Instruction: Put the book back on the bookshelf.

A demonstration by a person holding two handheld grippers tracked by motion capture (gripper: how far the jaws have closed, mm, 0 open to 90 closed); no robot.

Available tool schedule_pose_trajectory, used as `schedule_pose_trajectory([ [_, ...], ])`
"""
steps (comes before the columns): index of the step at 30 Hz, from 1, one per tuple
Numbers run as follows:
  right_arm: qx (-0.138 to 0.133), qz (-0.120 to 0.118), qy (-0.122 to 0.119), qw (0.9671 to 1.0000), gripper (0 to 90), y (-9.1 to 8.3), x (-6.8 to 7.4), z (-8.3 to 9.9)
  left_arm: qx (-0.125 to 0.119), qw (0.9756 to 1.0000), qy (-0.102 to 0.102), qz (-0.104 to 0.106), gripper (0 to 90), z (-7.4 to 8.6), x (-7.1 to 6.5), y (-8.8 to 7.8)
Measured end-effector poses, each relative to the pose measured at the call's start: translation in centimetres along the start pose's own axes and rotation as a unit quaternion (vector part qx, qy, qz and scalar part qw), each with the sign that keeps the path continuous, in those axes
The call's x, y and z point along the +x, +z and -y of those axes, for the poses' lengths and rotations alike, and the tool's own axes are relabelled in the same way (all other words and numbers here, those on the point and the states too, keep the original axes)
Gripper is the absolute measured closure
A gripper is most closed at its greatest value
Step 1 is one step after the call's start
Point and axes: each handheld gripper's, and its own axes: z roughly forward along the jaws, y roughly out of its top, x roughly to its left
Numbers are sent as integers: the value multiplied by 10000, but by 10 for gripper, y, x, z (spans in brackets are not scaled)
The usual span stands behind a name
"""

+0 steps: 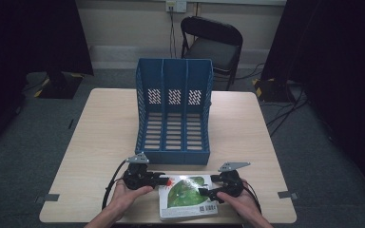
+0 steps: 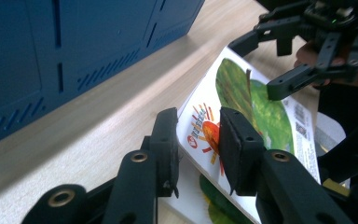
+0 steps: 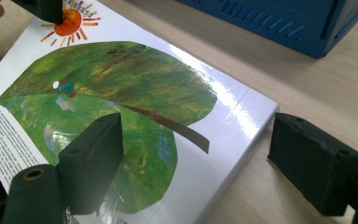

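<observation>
Sun-and-leaf book cover (image 3: 121, 102), barcode corner, print unreadable, left hand-held gripper (image 2: 198, 140) pinching it

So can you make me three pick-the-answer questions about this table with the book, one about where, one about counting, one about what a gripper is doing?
1. Where does the book lie?
A. inside the file rack
B. on the table, in front of the file rack
C. on the chair

2. How many slots does the file rack have?
A. two
B. three
C. five

3. What is the left gripper doing?
A. pinching a corner of the book
B. resting open on the table, away from the book
C. holding a pen

Answers:
1 B, the high view shows it flat on the table at the near edge.
2 B, two dividers make three slots.
3 A, both pads sit on the lifted corner.
</observation>
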Motion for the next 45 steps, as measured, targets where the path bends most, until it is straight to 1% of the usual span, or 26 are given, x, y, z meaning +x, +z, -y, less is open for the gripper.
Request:
schedule_pose_trajectory([
  [1,5,4,-12,10000,171,0,0,0,-146,9998,-108,107,696,-1,0,-2],
  [3,10,-29,-5,10000,162,0,0,0,-190,9997,-104,141,705,-2,0,-3],
  [5,-4,-70,78,9999,156,-1,1,1,-231,9994,-167,194,709,-3,1,-4],
  [7,6,-75,65,10000,148,0,1,1,-231,9993,-212,217,710,-3,1,-3],
  [9,-29,78,-208,9997,146,-4,8,0,-243,9991,-234,267,710,-3,1,-3],
  [11,-113,137,-414,9990,133,-8,17,1,-208,9990,-276,267,709,-3,2,-2],
  [12,-113,164,-502,9985,133,-10,21,2,-208,9990,-276,267,709,-3,2,-2],
  [13,-113,164,-502,9985,133,-10,21,2,-210,9989,-310,269,709,-2,2,-1],
  [14,-45,125,-500,9987,133,-12,26,3,-237,9985,-382,324,708,-2,3,-1],
  [17,4,141,-454,9989,132,-14,26,5,-245,9982,-399,367,707,-2,3,-1],
  [19,160,186,-604,9979,136,-21,28,10,-230,9980,-409,426,707,-1,3,1],
  [20,160,186,-604,9979,136,-21,28,10,-230,9980,-409,426,707,-1,3,1],
  [21,187,187,-618,9977,136,-24,28,15,-230,9977,-440,452,707,-1,3,1],
  [22,317,162,-608,9975,134,-28,29,25,-237,9975,-465,478,707,-1,4,2],
  [23,317,162,-608,9975,134,-28,29,25,-231,9974,-484,475,707,-1,4,2],
  [27,524,-207,-608,9966,109,-31,33,37,-235,9971,-551,475,706,-1,5,4],
  [28,524,-207,-608,9966,109,-31,33,37,-235,9971,-551,475,706,-1,5,4],
  [29,553,-139,-700,9959,79,-29,38,38,-249,9970,-555,484,706,-1,5,4],
  [31,572,60,-867,9946,71,-26,43,39,-279,9964,-598,534,707,-2,6,4],
  [35,512,73,-830,9952,66,-23,43,38,-336,9966,-606,455,703,-2,7,3],
  [36,467,72,-768,9959,66,-21,42,36,-331,9963,-685,406,672,-1,7,2],
  [37,449,90,-781,9959,66,-20,43,35,-351,9958,-736,425,637,-1,7,2],
  [39,451,117,-808,9956,65,-19,43,34,-389,9954,-753,436,621,-1,7,2],
  [41,438,68,-762,9961,65,-19,42,34,-519,9932,-875,564,621,0,9,2],
  [42,431,70,-772,9961,65,-19,42,34,-519,9924,-945,594,619,1,9,2],
  [45,441,86,-784,9959,65,-19,44,35,-482,9930,-913,566,584,1,8,3],
])
